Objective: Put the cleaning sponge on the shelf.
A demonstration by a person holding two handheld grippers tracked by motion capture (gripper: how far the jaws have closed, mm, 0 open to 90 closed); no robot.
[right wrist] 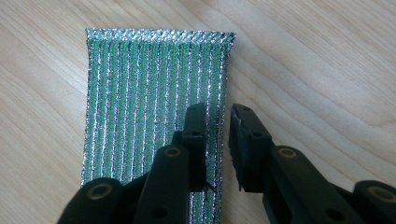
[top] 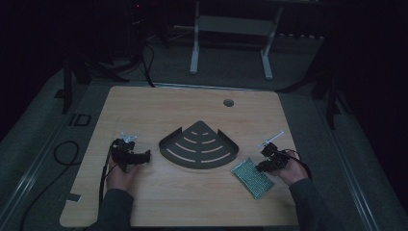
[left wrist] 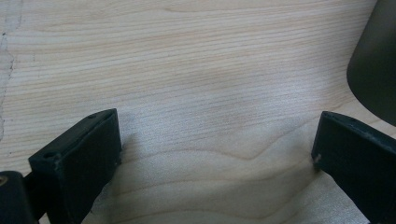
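A green and silver ribbed scouring pad (top: 252,177) lies flat on the wooden table at the front right. My right gripper (top: 263,165) is at its right edge. In the right gripper view the pad (right wrist: 149,93) runs away from the camera. There the right gripper (right wrist: 218,112) has its jaws closed to a narrow gap on that edge, one jaw over the pad and one beside it. A dark metal corner shelf (top: 199,144) with curved slots sits mid-table. My left gripper (top: 143,155) rests just left of it, open over bare wood (left wrist: 217,123). The shelf's rim (left wrist: 376,65) shows at upper right.
The table (top: 192,108) has a round cable hole (top: 228,102) at the back. Cables trail off its left side onto the floor. A white desk frame (top: 231,29) stands behind in the dark room.
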